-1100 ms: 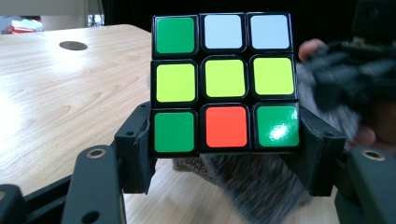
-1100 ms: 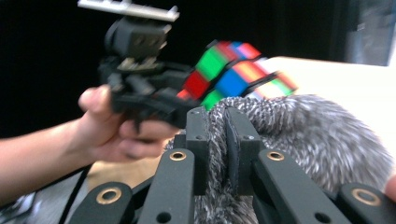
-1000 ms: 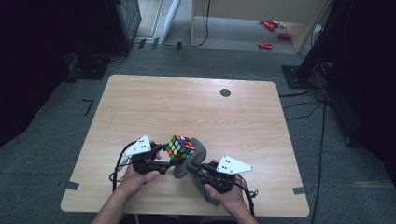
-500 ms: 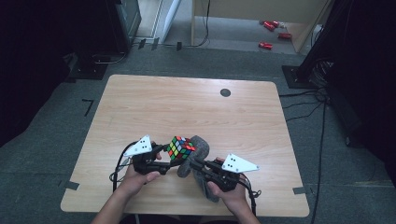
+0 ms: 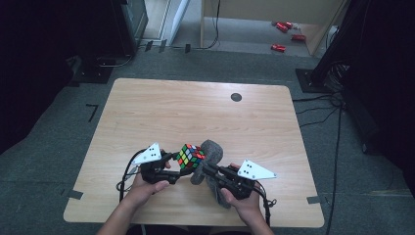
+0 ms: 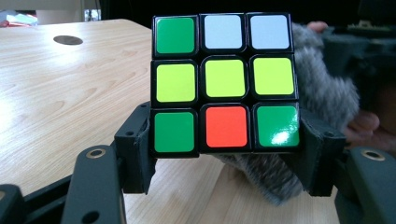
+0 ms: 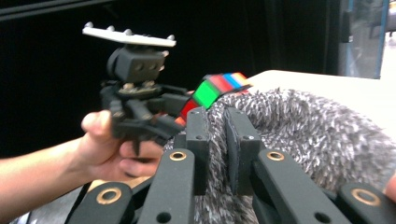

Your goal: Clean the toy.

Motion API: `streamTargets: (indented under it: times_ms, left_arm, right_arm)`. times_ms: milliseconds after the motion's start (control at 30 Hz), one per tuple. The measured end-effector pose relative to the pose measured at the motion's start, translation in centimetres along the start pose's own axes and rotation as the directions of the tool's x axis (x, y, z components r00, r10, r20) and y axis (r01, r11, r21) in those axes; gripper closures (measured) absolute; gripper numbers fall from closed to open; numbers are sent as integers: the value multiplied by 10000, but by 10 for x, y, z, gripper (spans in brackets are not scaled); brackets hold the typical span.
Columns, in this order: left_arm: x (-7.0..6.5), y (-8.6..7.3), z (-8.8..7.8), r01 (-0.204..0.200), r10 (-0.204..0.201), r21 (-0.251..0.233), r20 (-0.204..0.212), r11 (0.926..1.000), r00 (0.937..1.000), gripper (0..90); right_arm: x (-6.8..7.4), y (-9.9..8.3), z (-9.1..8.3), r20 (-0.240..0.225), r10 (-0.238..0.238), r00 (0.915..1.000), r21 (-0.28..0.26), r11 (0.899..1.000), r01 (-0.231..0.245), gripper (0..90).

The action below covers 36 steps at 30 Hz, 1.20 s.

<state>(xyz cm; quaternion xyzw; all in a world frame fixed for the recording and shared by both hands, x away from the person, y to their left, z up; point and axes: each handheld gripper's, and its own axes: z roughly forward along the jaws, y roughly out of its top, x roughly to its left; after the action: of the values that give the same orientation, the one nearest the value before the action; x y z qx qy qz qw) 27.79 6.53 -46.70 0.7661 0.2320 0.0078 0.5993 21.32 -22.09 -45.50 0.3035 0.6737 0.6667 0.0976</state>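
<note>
A scrambled Rubik's cube (image 5: 190,156) (image 6: 225,84) is held just above the wooden table (image 5: 195,117) near its front edge. My left gripper (image 5: 184,163) (image 6: 226,150) is shut on the cube's bottom layer, one jaw on each side. A grey fuzzy cloth (image 5: 212,152) (image 6: 322,93) (image 7: 317,135) lies against the cube's right side. My right gripper (image 5: 201,171) (image 7: 217,126) is shut on a fold of this cloth. In the right gripper view the cube (image 7: 217,88) peeks over the cloth, with the left hand behind it.
A dark round hole (image 5: 236,97) sits in the table's far part. Tape marks the front corners (image 5: 73,194). Cables (image 5: 122,181) trail from both grippers toward the front edge. Red objects (image 5: 279,47) lie on the floor beyond the table.
My right gripper has shifted slightly to the right with the cloth in it. The left gripper and the cube have kept still.
</note>
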Motion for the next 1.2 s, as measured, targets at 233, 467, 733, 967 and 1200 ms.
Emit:
streamTargets:
  times_ms: [233,467,733,967,1200]
  left_arm:
    - [-2,0,1,-89,89,25,119,10000,9999,349]
    - [4,2,-7,7,-9,-152,-154,9999,9999,348]
    - [4,0,-5,-97,98,35,-158,9999,9998,348]
    - [4,1,-7,-100,98,-67,-187,9999,9998,348]
    - [2,1,-5,-132,132,-7,-135,9999,9998,348]
  right_arm:
    - [-5,6,-6,117,213,9997,-357,9991,-209,817]
    - [-36,-7,-9,2428,289,9696,1479,9868,-664,812]
    - [-62,-22,-5,4717,-49,8817,3365,9253,-1749,538]
    - [-57,0,-21,3898,-266,9205,2786,9562,-904,463]
    - [-50,-18,-3,3194,-1207,9399,3855,9226,-126,649]
